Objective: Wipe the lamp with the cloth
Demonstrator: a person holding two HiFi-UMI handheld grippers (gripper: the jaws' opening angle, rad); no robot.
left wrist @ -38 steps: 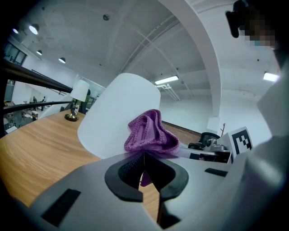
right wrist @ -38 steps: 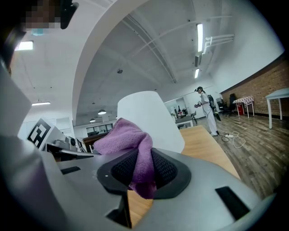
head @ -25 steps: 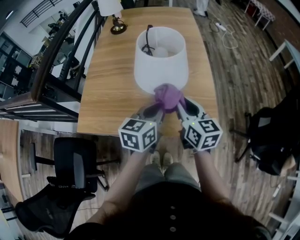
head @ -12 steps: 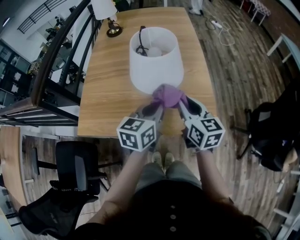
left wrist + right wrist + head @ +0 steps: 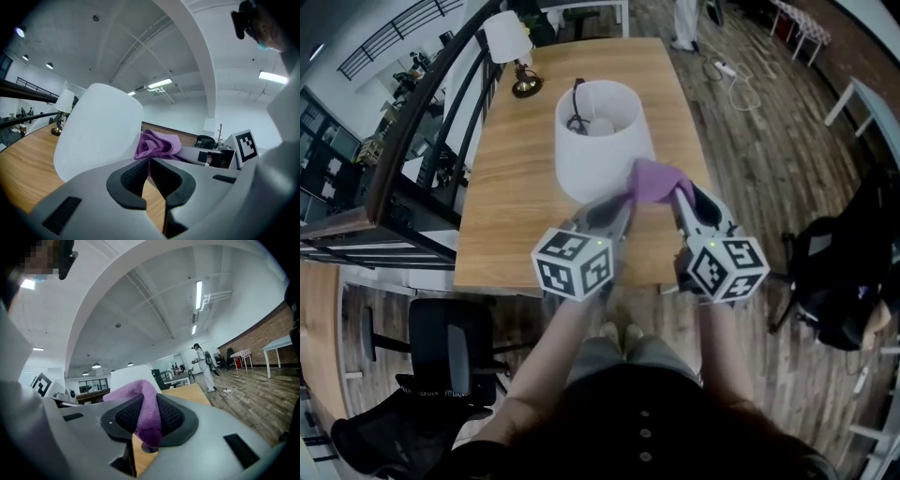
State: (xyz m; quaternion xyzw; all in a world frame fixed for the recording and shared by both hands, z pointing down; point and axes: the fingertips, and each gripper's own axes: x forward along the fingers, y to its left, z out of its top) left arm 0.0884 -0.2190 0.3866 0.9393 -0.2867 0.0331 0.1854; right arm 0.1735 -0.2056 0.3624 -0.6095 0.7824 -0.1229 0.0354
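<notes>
The lamp (image 5: 598, 150) on the table (image 5: 506, 197) has the purple cloth (image 5: 654, 178) against its shade's near side, my left tongs (image 5: 619, 208) and right tongs (image 5: 682, 195) both clamped on it; mid-wipe, I judge, so next I'd sweep lightly round the shade.

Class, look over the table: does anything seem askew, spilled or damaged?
Nothing stands out. The lamp stands upright on the table, nothing is spilled, and the right gripper pinches the purple cloth beside the shade.

Open-plan office: wooden desk (image 5: 506, 187), black swivel chair (image 5: 450, 347), ceiling strip lights (image 5: 198, 289).
</notes>
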